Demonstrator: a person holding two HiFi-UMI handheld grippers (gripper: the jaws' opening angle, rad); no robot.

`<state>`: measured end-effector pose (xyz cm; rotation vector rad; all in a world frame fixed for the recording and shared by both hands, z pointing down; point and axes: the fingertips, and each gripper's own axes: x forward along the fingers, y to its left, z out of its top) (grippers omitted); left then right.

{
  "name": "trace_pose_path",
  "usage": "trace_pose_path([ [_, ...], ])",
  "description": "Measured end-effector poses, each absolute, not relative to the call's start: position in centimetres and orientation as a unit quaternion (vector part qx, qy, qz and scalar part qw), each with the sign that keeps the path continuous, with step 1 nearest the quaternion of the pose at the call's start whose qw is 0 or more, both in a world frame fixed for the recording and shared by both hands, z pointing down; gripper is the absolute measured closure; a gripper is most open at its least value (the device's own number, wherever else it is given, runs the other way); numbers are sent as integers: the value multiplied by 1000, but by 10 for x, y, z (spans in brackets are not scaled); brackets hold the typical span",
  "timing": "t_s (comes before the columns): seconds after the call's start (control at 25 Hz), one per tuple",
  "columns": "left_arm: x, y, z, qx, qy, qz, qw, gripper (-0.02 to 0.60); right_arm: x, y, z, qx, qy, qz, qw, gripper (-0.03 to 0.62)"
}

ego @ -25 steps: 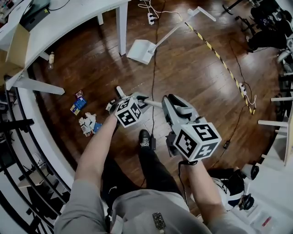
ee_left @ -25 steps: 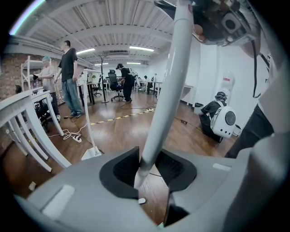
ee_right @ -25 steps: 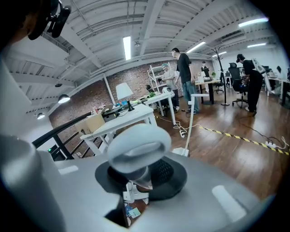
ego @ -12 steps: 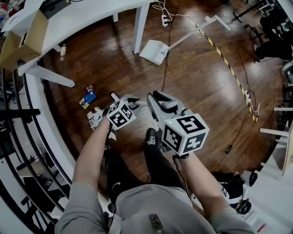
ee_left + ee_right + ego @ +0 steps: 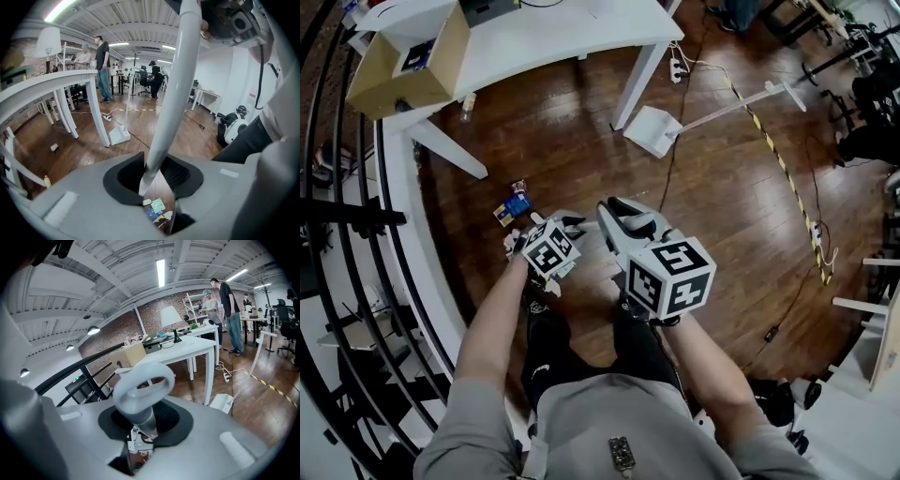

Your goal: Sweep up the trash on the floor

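Our left gripper [image 5: 154, 180] clenched on white broom handle [image 5: 174, 93], our right gripper [image 5: 145, 425] grasping under its ring end [image 5: 140, 385], trash [image 5: 514, 206] near our left gripper, dustpan [image 5: 654, 131] well apart.

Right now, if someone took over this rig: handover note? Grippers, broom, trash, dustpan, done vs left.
Left gripper: shut on the broom handle, lower on the shaft.
Right gripper: shut on the same handle, just under its loop end.
Trash: loose wrappers and scraps on the wood floor, close to the left gripper.
Dustpan: by the table leg, well apart from the trash.
Done: broom is in hand; nothing gathered that shows.
Left: sweep the trash together, fetch the dustpan, load it. Broom head is out of view.
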<state>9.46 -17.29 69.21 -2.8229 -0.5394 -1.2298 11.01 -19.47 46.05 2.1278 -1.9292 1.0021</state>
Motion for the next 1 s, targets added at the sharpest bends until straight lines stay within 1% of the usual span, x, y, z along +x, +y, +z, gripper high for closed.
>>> trace_pose_path([
  [0.16, 74, -217, 677, -914, -149, -378, -3, 471, 88, -238, 444, 699, -637, 320, 53, 528],
  [0.28, 73, -247, 653, -922, -133, -363, -6, 471, 78, -270, 419, 691, -656, 297, 65, 528],
  [0.52, 122, -343, 622, -944, -30, -328, -15, 471, 99, -350, 384, 638, -730, 222, 102, 526],
  [0.68, 136, -401, 636, -944, 36, -327, -20, 469, 105, -395, 399, 587, -777, 195, 117, 526],
  [0.84, 122, -441, 671, -935, 79, -344, -38, 466, 102, -429, 435, 545, -802, 210, 126, 527],
  [1.0, 94, -450, 693, -928, 115, -349, -69, 462, 87, -440, 458, 518, -814, 234, 123, 526],
])
